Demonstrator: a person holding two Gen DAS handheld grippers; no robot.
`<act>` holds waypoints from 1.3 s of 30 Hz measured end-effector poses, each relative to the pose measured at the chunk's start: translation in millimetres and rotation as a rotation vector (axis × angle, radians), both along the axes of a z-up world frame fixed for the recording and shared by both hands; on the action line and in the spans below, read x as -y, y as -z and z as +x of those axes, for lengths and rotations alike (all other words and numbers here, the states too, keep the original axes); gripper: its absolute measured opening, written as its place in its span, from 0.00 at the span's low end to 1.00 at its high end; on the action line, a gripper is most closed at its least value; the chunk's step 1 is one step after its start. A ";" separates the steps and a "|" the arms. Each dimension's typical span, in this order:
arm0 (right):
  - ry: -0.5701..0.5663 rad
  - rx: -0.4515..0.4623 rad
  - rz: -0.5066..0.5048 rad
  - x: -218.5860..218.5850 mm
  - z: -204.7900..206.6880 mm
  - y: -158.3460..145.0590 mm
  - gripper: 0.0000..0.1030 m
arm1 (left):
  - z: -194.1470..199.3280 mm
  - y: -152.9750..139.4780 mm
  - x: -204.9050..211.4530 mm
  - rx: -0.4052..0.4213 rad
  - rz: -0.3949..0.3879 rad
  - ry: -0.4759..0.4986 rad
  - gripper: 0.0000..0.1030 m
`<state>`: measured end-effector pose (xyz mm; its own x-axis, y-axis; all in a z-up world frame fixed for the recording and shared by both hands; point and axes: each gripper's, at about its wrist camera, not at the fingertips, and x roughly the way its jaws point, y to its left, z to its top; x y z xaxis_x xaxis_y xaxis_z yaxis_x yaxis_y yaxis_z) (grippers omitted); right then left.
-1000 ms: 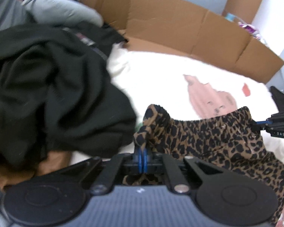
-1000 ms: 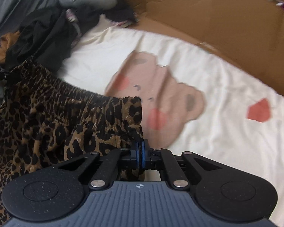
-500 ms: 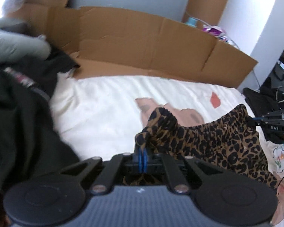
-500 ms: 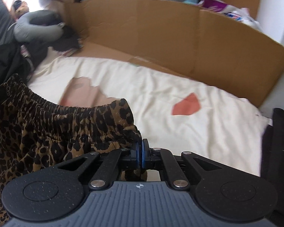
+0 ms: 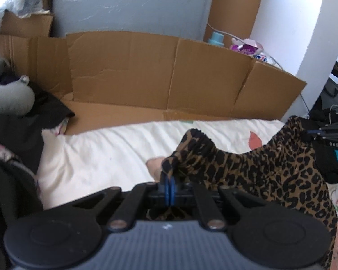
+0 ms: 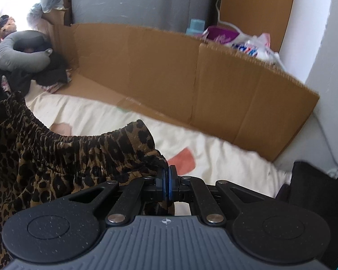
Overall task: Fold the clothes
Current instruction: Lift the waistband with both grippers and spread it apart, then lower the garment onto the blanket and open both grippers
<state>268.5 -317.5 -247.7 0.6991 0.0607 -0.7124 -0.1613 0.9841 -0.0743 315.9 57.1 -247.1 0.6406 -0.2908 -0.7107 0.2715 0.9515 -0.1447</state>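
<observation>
Leopard-print garment [image 5: 254,175] suspended by its gathered waistband between the two grippers, above a cream bedsheet [image 5: 106,150]. Left gripper [image 5: 169,189]: blue pads pressed together on one waistband corner, the cloth bunching directly ahead of the tips. Right gripper [image 6: 167,184]: pads likewise closed on the opposite corner, with the waistband sagging away to its left. In the left wrist view the right gripper appears at the far right edge, its body lettering partly legible as "DAS". The garment's lower part is cut off by the frame and hidden behind the gripper bodies. A cardboard wall [image 6: 191,78] stands behind the sheet; packaging [image 6: 247,42] beyond it carries print too blurred to read. A grey neck pillow [image 6: 20,51] rests on dark clothes [image 5: 15,135] at left
</observation>
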 end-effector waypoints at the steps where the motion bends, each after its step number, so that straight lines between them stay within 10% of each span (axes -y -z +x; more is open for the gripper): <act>1: 0.000 0.008 -0.006 0.1 4.5 -2.1 0.00 | 3.0 -1.3 1.2 0.008 0.003 -0.003 0.02; 16: -0.032 0.086 -0.089 -8.0 81.7 -28.1 0.00 | 60.9 -17.7 8.0 0.079 0.047 -0.058 0.02; 24: -0.012 0.020 -0.057 -11.9 108.3 -0.5 0.05 | 89.8 11.7 7.1 -0.021 0.117 -0.112 0.11; 29: -0.007 -0.006 -0.033 -4.1 93.3 13.4 0.32 | 78.5 20.1 -5.4 -0.049 0.118 -0.138 0.18; 39: 0.019 -0.057 0.023 23.7 46.9 26.5 0.36 | 33.6 19.0 -36.8 -0.091 0.106 -0.174 0.22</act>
